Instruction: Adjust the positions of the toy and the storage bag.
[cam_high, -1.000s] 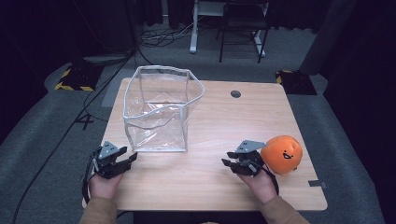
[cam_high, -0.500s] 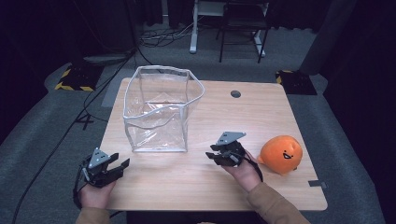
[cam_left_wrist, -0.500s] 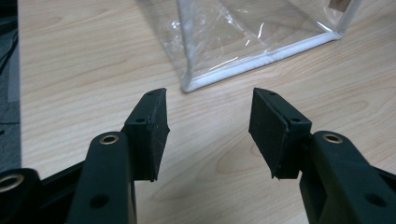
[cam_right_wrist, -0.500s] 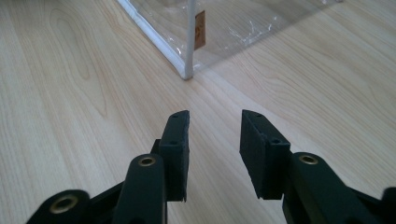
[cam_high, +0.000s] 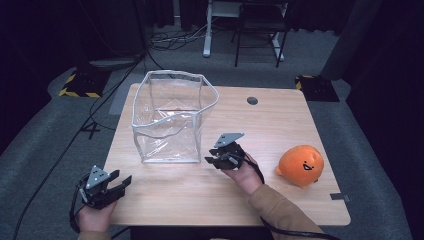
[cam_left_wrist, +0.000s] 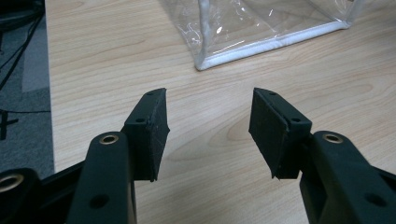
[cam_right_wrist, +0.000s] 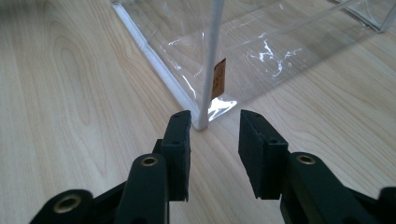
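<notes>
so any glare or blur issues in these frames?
High view: table well lit, surroundings dark, image soft. Right gripper view: white glare streaks on the clear bag, jaws sharp. Left gripper view: small glints on the bag's corner, wood grain crisp.

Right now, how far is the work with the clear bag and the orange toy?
Nothing looks done: the clear bag stands empty, and the orange toy lies on the table, apart from it. In hand: the right gripper, jaws just closing on nothing, points at the bag's near corner. The left gripper waits open. Probably left: gripping the bag and putting the toy in.
</notes>
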